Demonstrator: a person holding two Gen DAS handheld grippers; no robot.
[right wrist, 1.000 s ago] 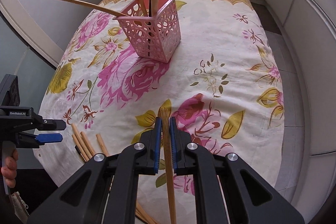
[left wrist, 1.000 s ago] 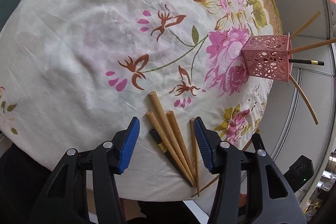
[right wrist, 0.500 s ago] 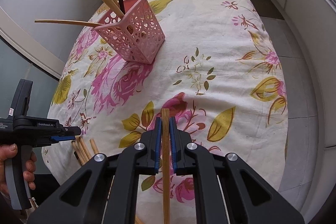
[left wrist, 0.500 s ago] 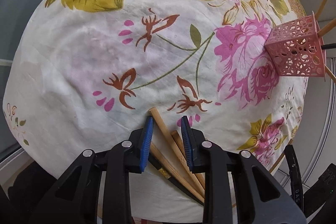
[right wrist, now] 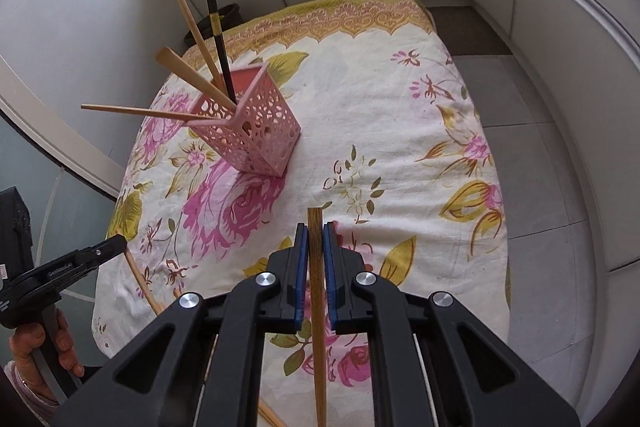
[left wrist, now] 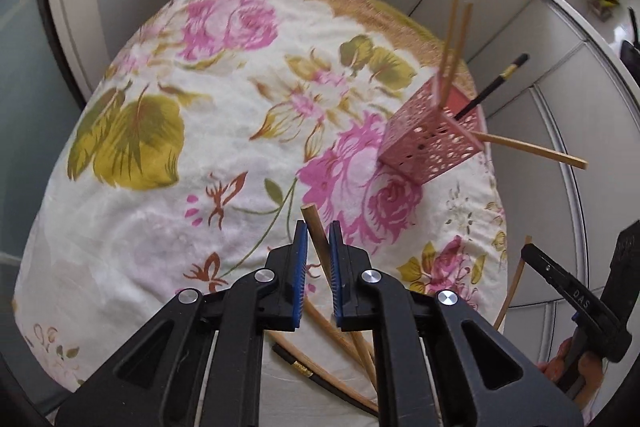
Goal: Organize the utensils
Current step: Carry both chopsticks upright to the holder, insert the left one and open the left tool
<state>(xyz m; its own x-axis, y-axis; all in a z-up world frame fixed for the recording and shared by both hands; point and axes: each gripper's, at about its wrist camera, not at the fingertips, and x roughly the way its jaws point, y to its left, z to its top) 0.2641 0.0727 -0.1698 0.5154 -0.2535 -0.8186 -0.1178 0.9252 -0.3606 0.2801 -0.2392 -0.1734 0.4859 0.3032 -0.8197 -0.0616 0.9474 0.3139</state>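
— What did the left one have?

— The left gripper [left wrist: 318, 259] had its blue pads clamped on a wooden chopstick [left wrist: 316, 239], tip poking out past the jaws toward the far side. It pointed steeply down over the floral tablecloth [left wrist: 160, 207].

— And the other?

— The right gripper [right wrist: 316, 259] was shut tight on a second chopstick [right wrist: 317, 287], held nearly straight along its fingers, tilted down too.

— Where was the holder?

— The pink lattice holder [right wrist: 256, 131] stood on the cloth, far left from the right camera, far right from the left one. It held three wooden chopsticks and a black chopstick [right wrist: 218, 39] with a gold band, all leaning out.

— Anything only one camera caught?

— The left camera showed the loose chopsticks [left wrist: 352, 343] lying on the near edge of the cloth under its jaws, a dark one among them. The right camera showed the person's hand [right wrist: 44, 347] wrapped round the left gripper's handle at the near left; in the left view only fingertips showed behind the right gripper.
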